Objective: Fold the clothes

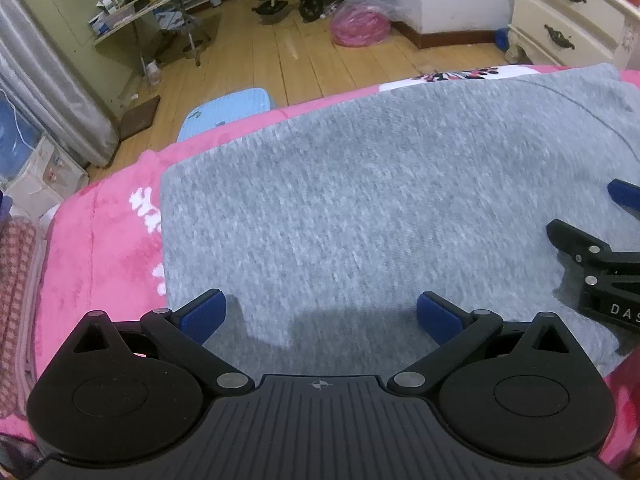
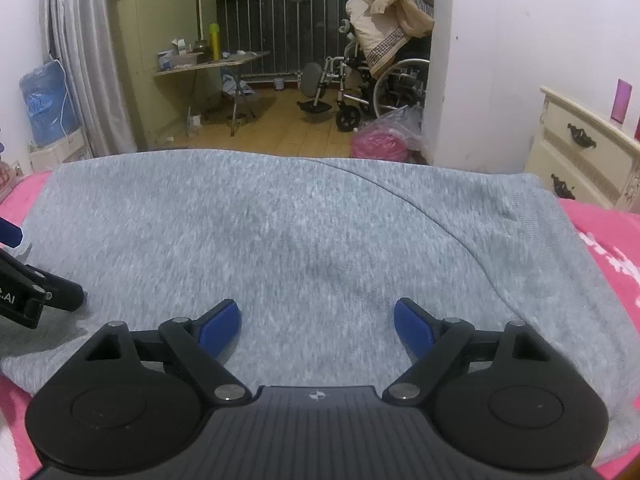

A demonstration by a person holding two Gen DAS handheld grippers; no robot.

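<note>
The grey garment [image 1: 360,200] lies flat on the pink blanket [image 1: 100,232], already a tidy rectangle though perhaps wanting another fold, under the left gripper [image 1: 320,316] and right gripper [image 2: 318,322], both spread wide and empty.

Little can be read. On the body of the right gripper [image 1: 592,216], seen at the right edge of the left wrist view, stand the white letters "DAS", cut off by the frame. On the body of the left gripper [image 2: 24,264], at the left edge of the right wrist view, stand the white characters ".AI", their beginning cut off. The white marks on the pink blanket [image 1: 112,240] cannot be read as text.
</note>
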